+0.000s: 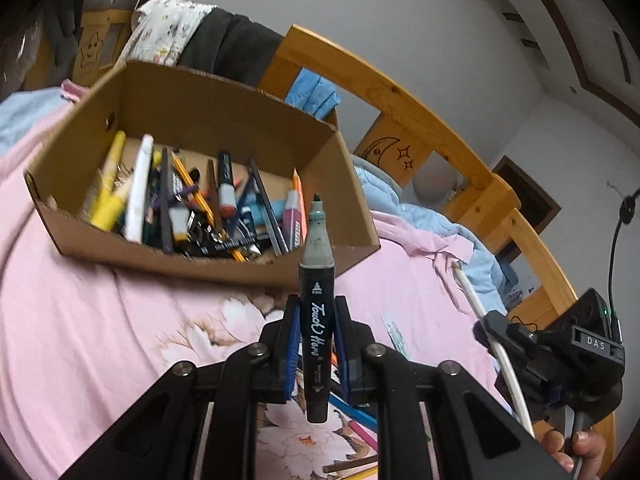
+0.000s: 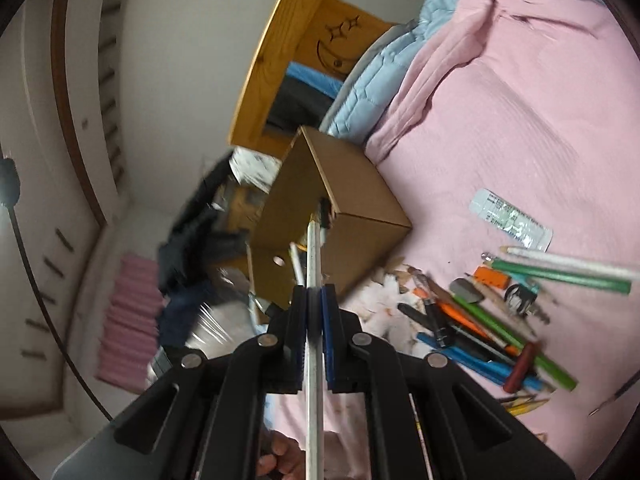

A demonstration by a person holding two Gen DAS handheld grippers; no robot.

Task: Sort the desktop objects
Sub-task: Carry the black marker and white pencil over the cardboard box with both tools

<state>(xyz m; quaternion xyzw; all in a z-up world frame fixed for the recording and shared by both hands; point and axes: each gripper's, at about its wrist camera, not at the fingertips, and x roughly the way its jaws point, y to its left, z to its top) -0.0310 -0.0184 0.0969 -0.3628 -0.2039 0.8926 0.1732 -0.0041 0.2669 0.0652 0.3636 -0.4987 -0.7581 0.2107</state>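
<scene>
My left gripper is shut on a black Touch marker with a grey cap, held upright just in front of an open cardboard box holding several pens and pencils. My right gripper is shut on a long white pencil, its tip pointing at the box from the side. The right gripper also shows at the right of the left wrist view, holding the white pencil. A pile of pens and pencils lies on the pink bedspread.
A wooden bed rail runs behind the box. A blue quilt lies bunched by the rail. A clear plastic wrapper and green pencils lie on the spread. Loose pencils lie under my left gripper.
</scene>
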